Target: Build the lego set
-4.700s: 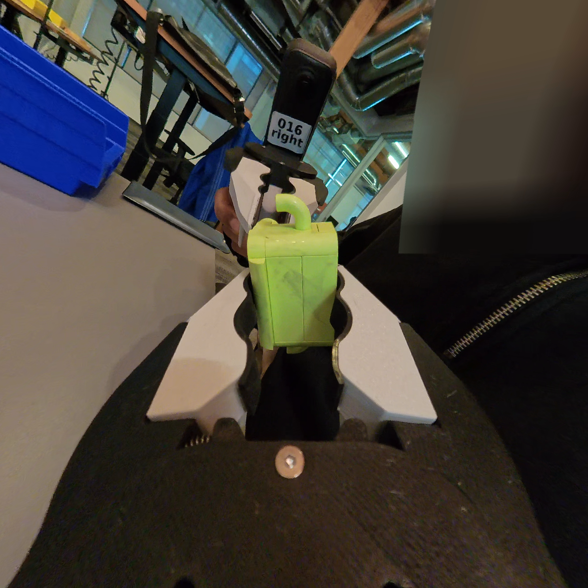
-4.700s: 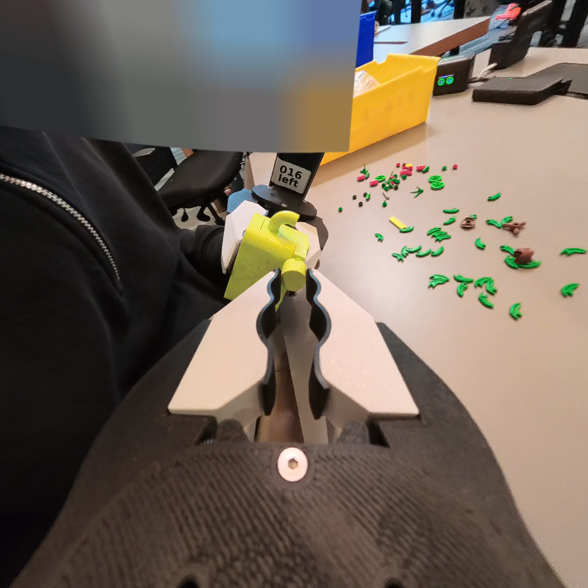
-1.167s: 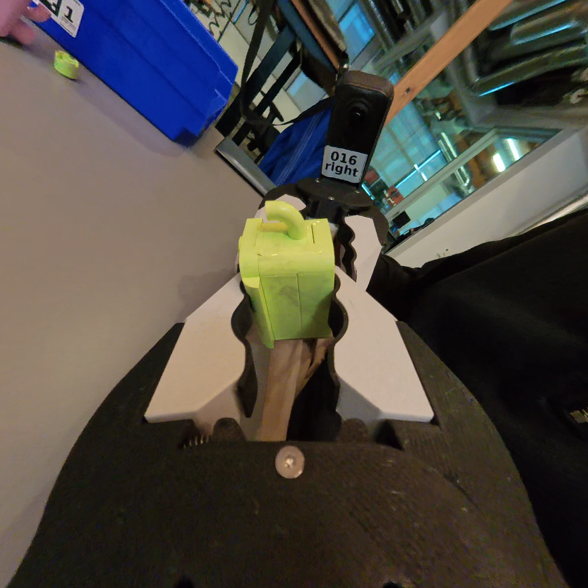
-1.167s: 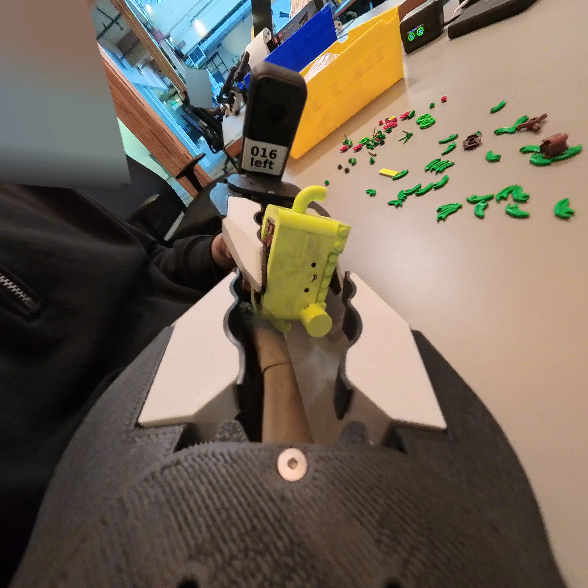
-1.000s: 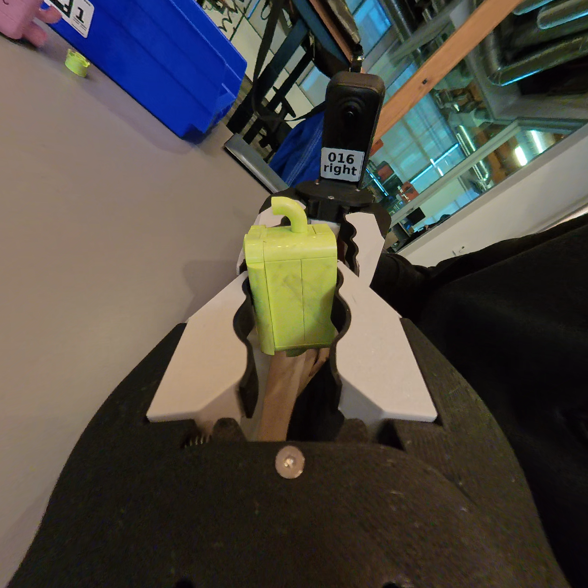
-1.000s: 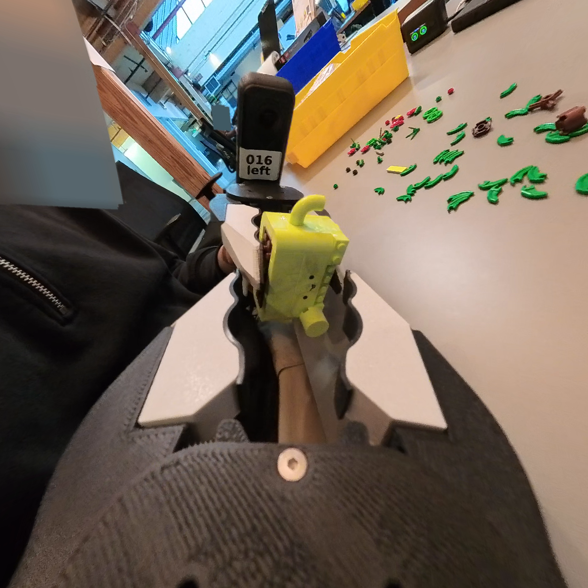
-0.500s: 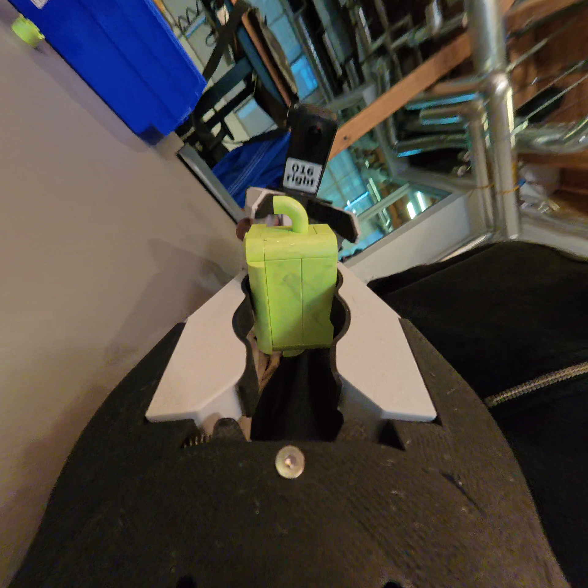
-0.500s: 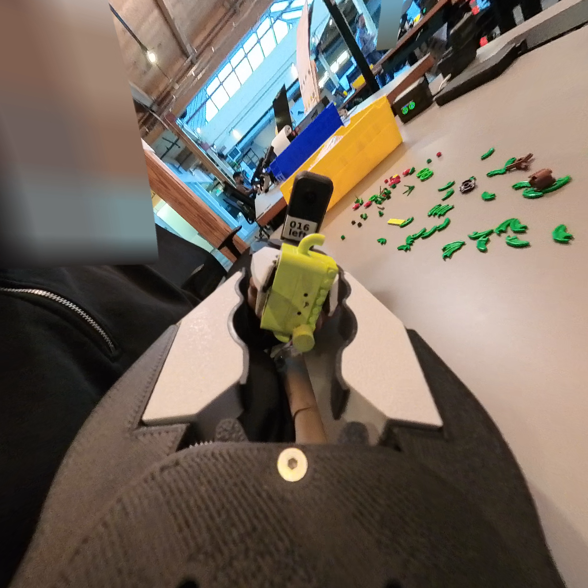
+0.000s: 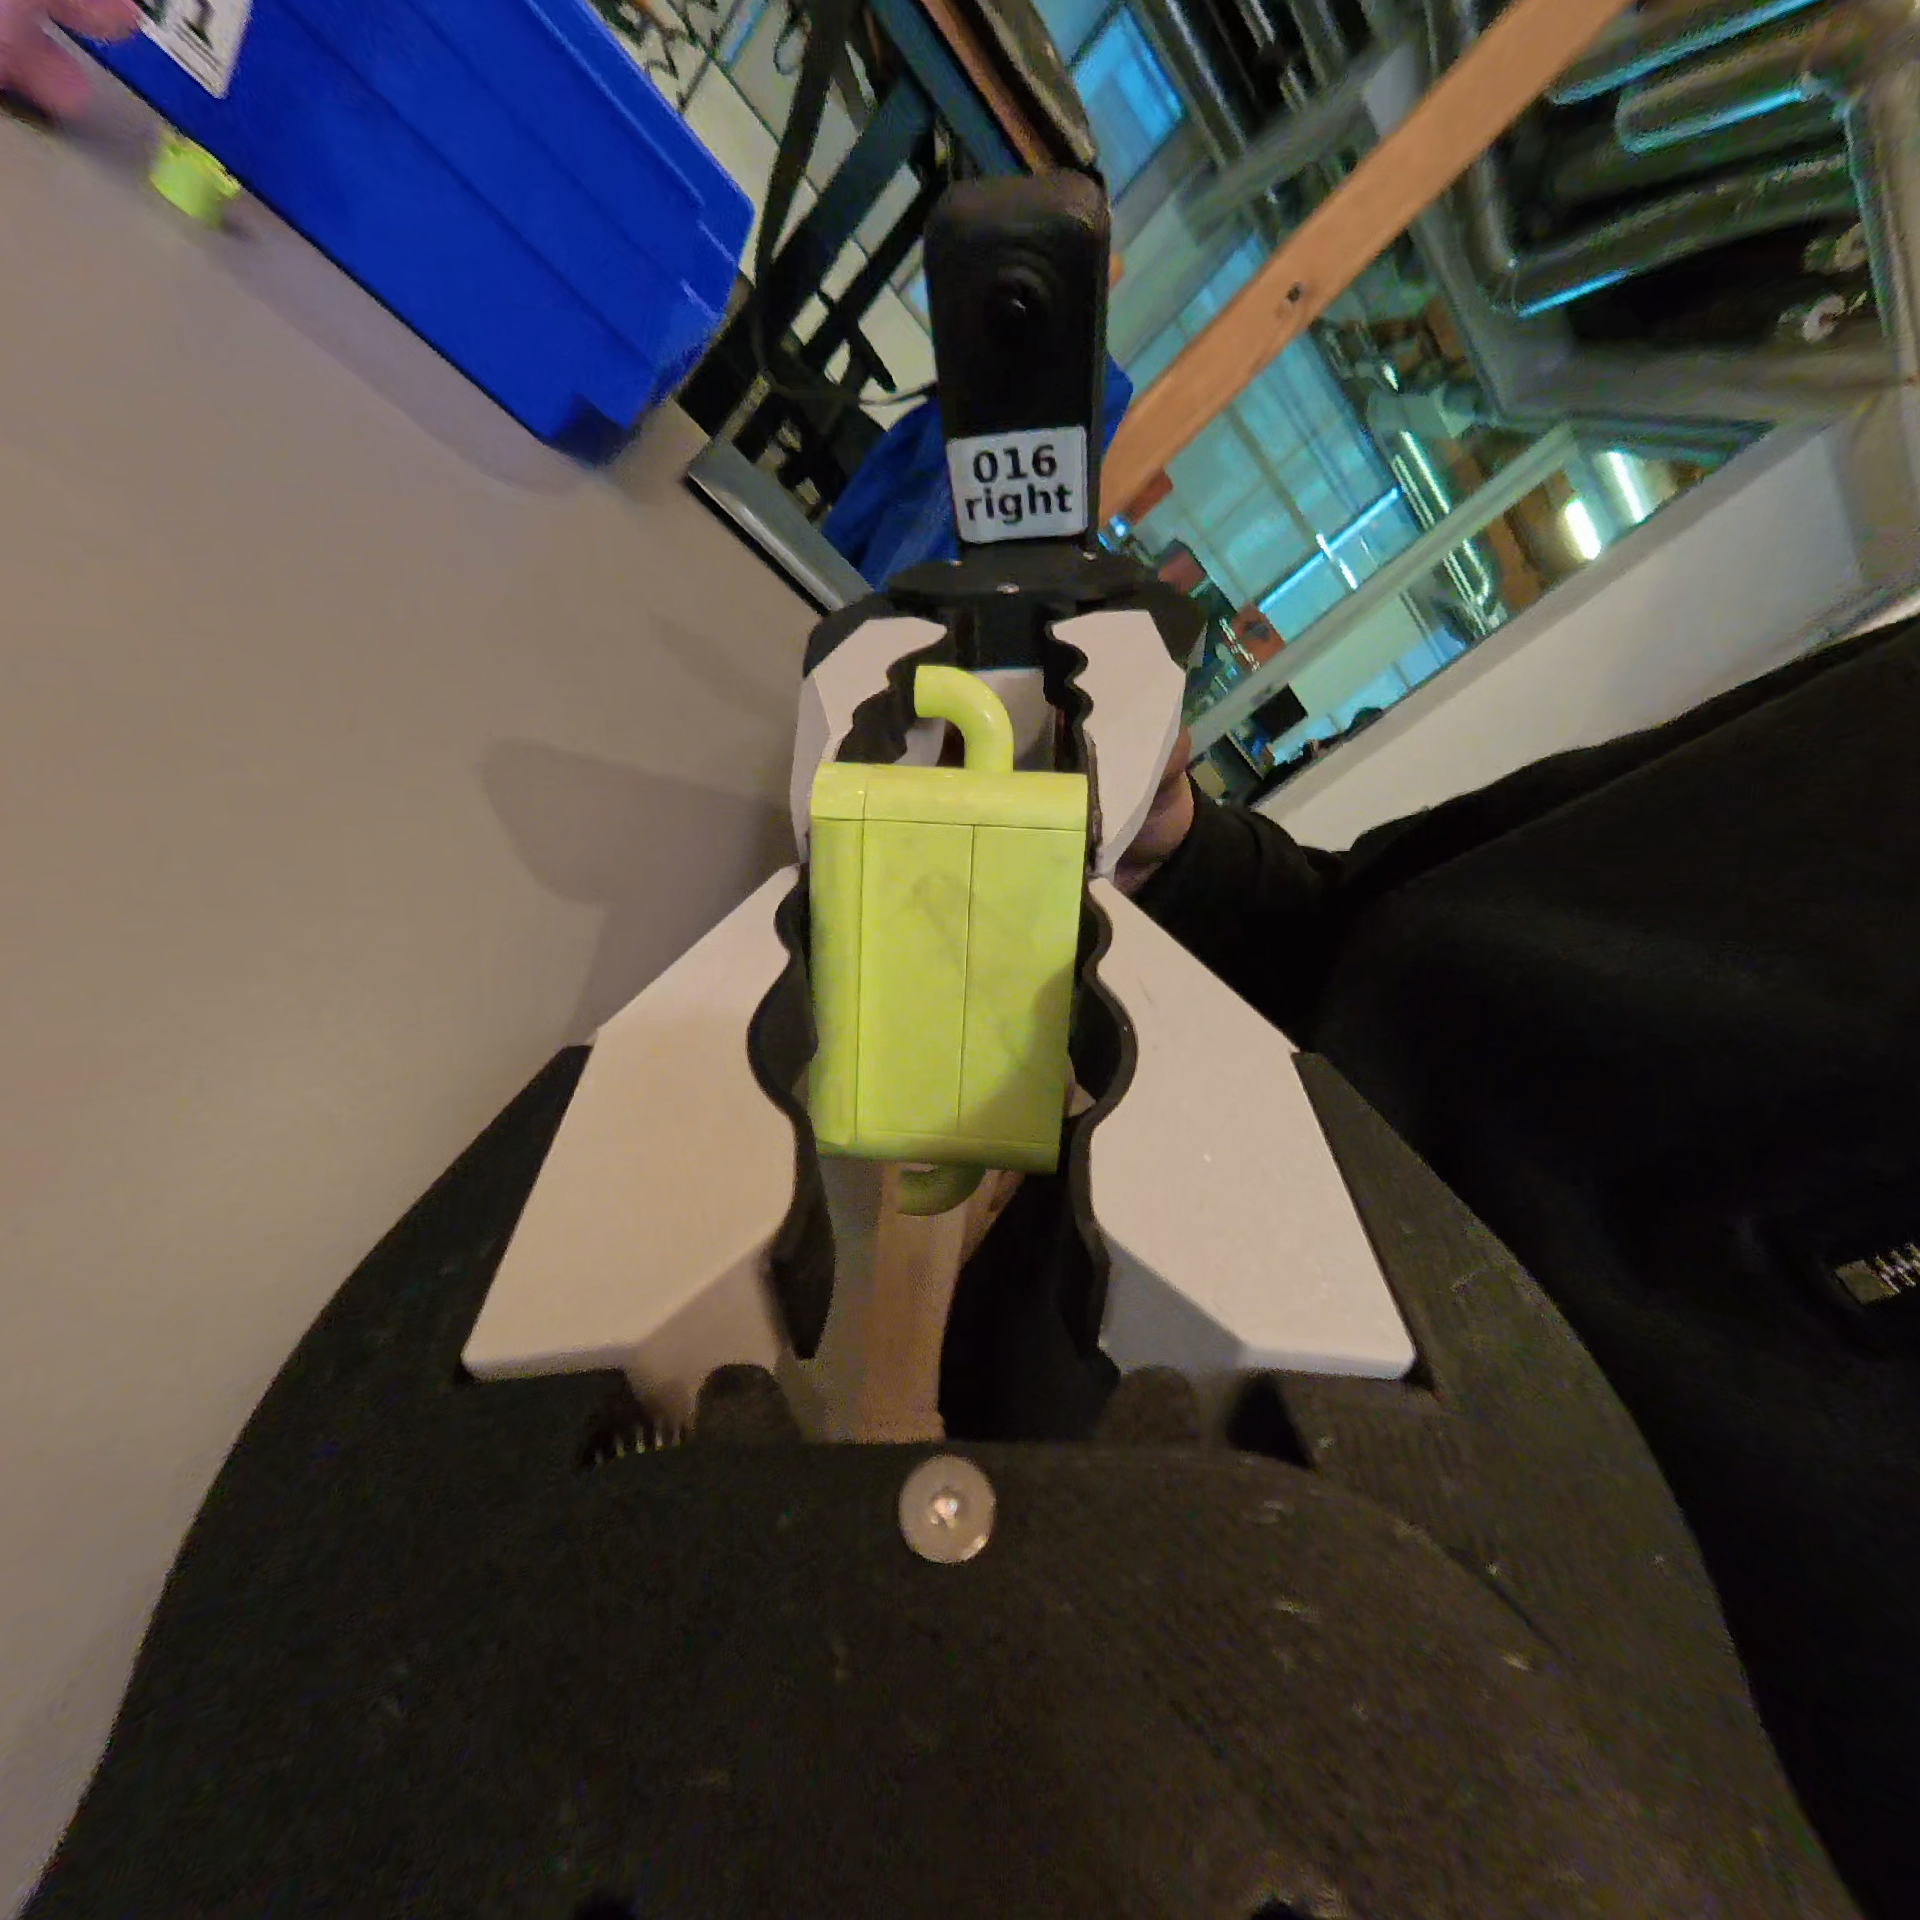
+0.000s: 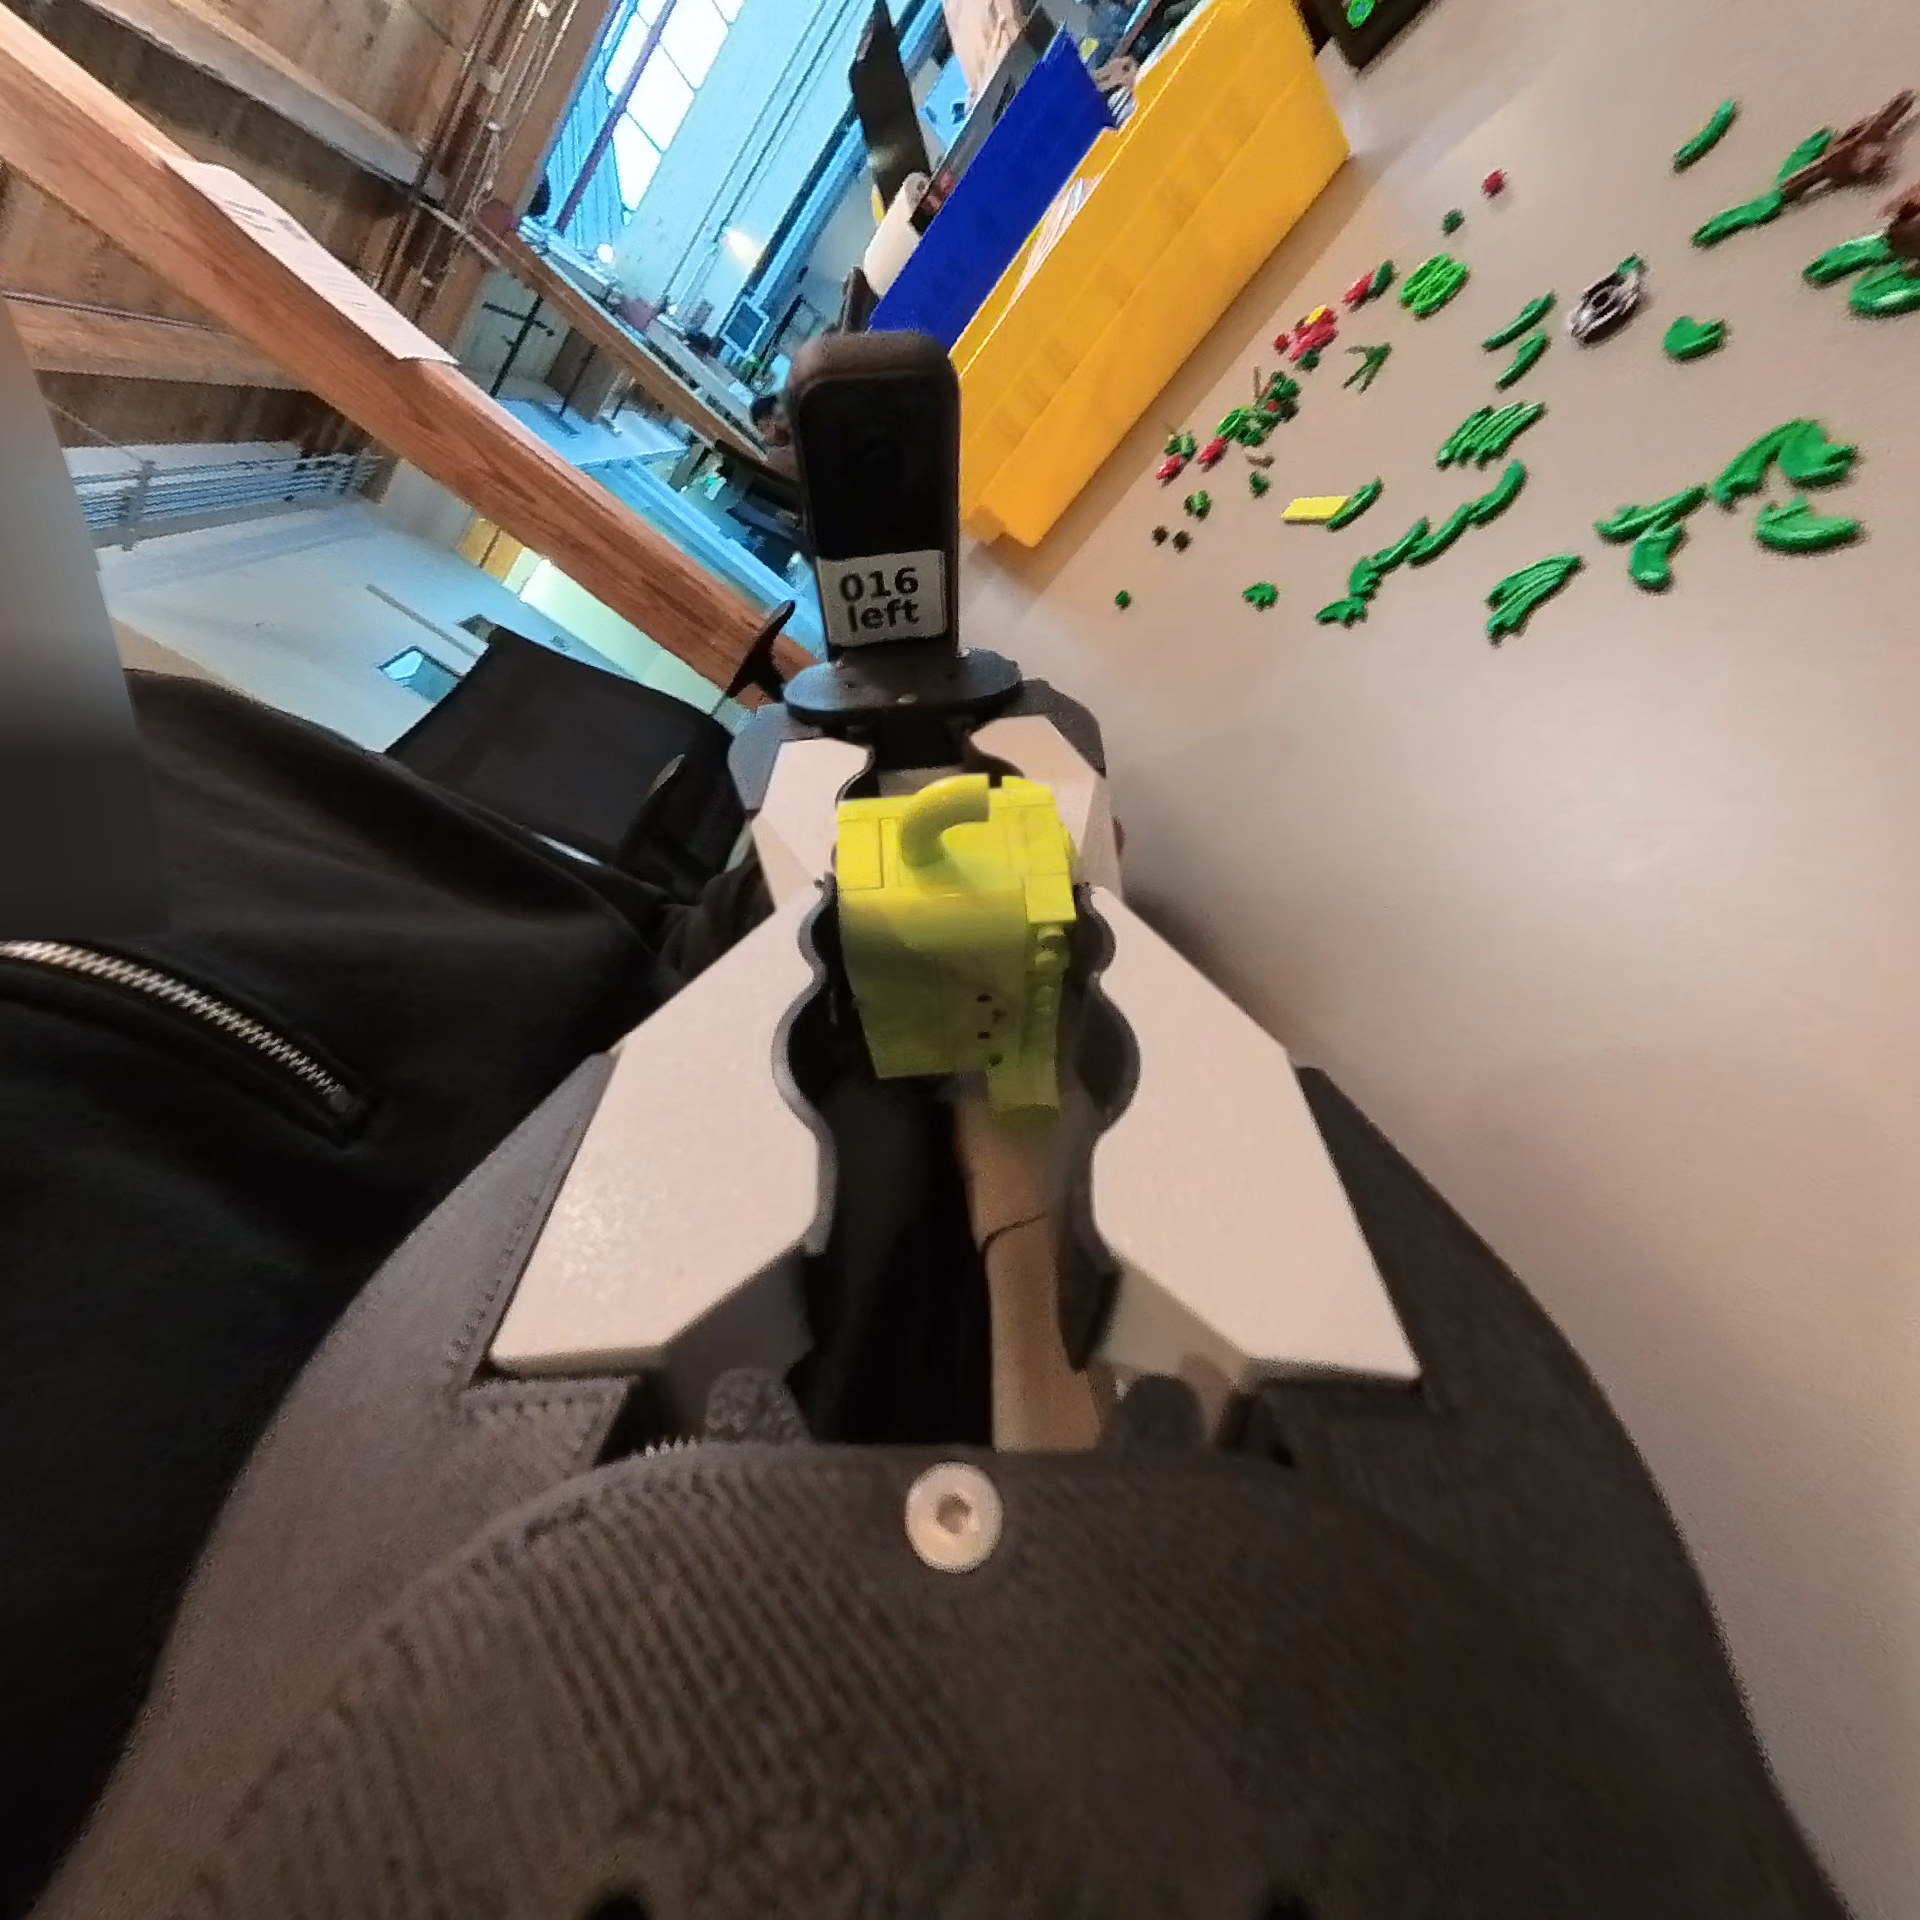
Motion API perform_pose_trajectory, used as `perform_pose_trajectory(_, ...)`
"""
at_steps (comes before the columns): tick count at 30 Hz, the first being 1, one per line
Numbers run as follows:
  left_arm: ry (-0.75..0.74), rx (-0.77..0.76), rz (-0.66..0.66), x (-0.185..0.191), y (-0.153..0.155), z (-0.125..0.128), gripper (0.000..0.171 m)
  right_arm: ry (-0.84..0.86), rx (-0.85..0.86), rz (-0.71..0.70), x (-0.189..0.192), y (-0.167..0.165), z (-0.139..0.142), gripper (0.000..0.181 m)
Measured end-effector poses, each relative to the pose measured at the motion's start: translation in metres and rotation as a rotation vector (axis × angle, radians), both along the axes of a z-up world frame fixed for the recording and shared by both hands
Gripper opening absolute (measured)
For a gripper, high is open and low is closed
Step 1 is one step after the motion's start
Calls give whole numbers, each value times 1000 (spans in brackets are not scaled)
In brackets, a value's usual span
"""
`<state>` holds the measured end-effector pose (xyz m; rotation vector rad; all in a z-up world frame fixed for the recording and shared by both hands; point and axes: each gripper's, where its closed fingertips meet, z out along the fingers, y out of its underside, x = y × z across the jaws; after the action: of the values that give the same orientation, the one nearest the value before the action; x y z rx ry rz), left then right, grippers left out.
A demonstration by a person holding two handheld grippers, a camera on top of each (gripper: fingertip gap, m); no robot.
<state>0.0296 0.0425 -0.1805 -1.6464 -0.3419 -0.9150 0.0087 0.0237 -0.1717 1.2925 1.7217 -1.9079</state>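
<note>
A lime-green lego block with a curved hook on top is held in the air between both grippers, which face each other. My left gripper is shut on the block's sides. My right gripper has its fingertips closed on the far end of the same block, which has a studded side and a round peg at the bottom. The right gripper also shows in the left wrist view, around the hook. The left gripper shows in the right wrist view, behind the block.
Several green leaf pieces and small red ones lie scattered on the beige table near a yellow bin. A blue bin and a small lime piece sit at the far left. A person's black jacket is close by. The tips of both grippers are at nearly the same place.
My right gripper, open a second ago, has come in around the block and narrowed onto it. The left gripper has kept its hold; both views have tilted.
</note>
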Motion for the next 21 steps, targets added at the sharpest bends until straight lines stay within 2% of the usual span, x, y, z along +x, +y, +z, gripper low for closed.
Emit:
perform_pose_trajectory(11,83,21,29,0,1,3,45,40,104,2,3,1,5,42)
perform_pose_trajectory(14,50,27,62,-7,1,4,45,100,149,-72,-7,14,11,47)
perform_pose_trajectory(15,27,34,75,-11,0,5,45,125,177,-120,-13,25,14,54)
perform_pose_trajectory(17,-6,54,96,-17,-2,8,45,172,287,-254,-31,59,13,56)
perform_pose_trajectory(21,-41,60,107,-21,-3,9,45,191,771,-662,-75,167,-21,58)
